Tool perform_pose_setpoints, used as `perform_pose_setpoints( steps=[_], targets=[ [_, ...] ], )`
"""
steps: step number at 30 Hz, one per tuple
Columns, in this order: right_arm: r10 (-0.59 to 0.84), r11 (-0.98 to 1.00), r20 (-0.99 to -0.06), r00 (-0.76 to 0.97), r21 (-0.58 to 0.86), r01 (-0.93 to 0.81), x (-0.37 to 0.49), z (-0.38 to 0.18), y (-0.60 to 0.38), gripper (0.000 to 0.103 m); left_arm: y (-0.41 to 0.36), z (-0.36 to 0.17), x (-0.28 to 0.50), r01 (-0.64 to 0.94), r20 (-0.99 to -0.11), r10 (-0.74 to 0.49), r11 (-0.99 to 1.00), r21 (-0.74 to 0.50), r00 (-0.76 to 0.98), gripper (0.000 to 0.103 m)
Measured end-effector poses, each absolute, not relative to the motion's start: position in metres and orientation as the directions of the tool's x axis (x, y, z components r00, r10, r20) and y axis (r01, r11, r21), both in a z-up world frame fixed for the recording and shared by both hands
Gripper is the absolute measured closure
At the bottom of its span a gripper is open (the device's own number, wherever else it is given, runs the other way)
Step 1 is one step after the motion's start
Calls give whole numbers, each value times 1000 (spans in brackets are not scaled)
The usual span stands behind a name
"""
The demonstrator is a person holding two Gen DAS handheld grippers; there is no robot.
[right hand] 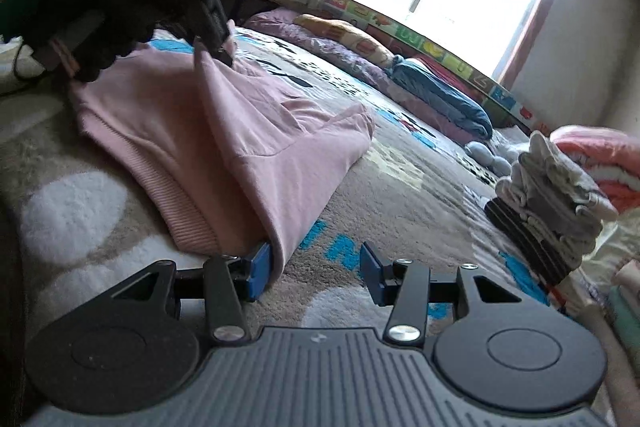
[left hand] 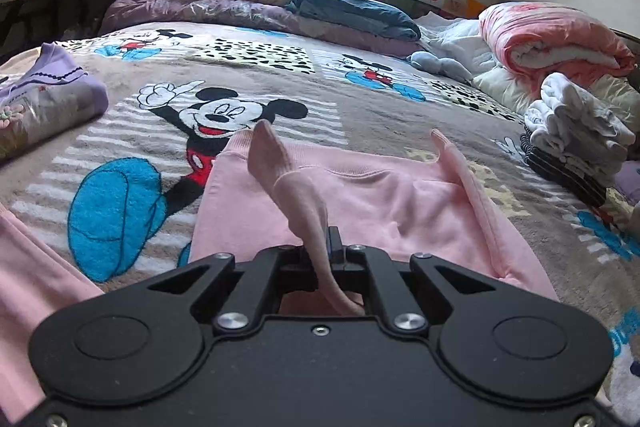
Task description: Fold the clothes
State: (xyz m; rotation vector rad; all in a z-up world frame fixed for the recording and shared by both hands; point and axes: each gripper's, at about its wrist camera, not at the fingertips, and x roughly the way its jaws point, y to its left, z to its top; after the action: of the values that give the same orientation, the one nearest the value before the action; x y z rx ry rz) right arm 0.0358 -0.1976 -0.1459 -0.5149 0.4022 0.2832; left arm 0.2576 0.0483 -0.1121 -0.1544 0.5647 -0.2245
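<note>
Pink fleece sweatshirt (right hand: 224,131) lies partly folded on the bed, over a Mickey Mouse blanket (left hand: 224,115).

Left hand-held gripper (left hand: 320,251): pads pressed together on a fold of the pink fabric, likely a sleeve or cuff (left hand: 276,163), lifted clear of the garment body. In the right wrist view the same gripper sits high at the far end of the sweatshirt, cloth tented beneath it.

Right hand-held gripper (right hand: 314,271): fingers spread, low on the blanket at the near hem. Its left blue pad (right hand: 260,267) touches the sweatshirt edge; the other stands apart. Nothing held.

Judgement: a fold-over is in hand.
- Carry the lifted piece across and lay it flat before letting go, to avoid a ridge.
- The right should close on the near hem corner to keep edges square.
- Soft knit; will sag and drag on the plush blanket.

Stack of folded clothes (right hand: 552,203) stands well apart to the right; a folded lilac garment (left hand: 52,95) lies to the left.
</note>
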Motion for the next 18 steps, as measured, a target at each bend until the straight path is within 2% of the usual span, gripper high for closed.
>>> perform_pose_setpoints(
  steps=[4,11,15,18],
  targets=[
    [177,815,-449,876,-433,-386,25,-140,-196,54,53,-113,260,156,-520,-266,957,-246,811,102],
    [270,813,-407,873,-389,-433,28,-130,-182,50,53,-112,260,169,-518,-285,951,-260,806,102],
    [327,814,-459,826,-308,-493,40,-137,-178,49,51,-112,259,166,-512,-272,955,-244,815,102],
    [375,815,-502,779,-222,-536,45,-136,-182,49,49,-119,265,151,-563,-255,963,-225,786,102]
  ],
)
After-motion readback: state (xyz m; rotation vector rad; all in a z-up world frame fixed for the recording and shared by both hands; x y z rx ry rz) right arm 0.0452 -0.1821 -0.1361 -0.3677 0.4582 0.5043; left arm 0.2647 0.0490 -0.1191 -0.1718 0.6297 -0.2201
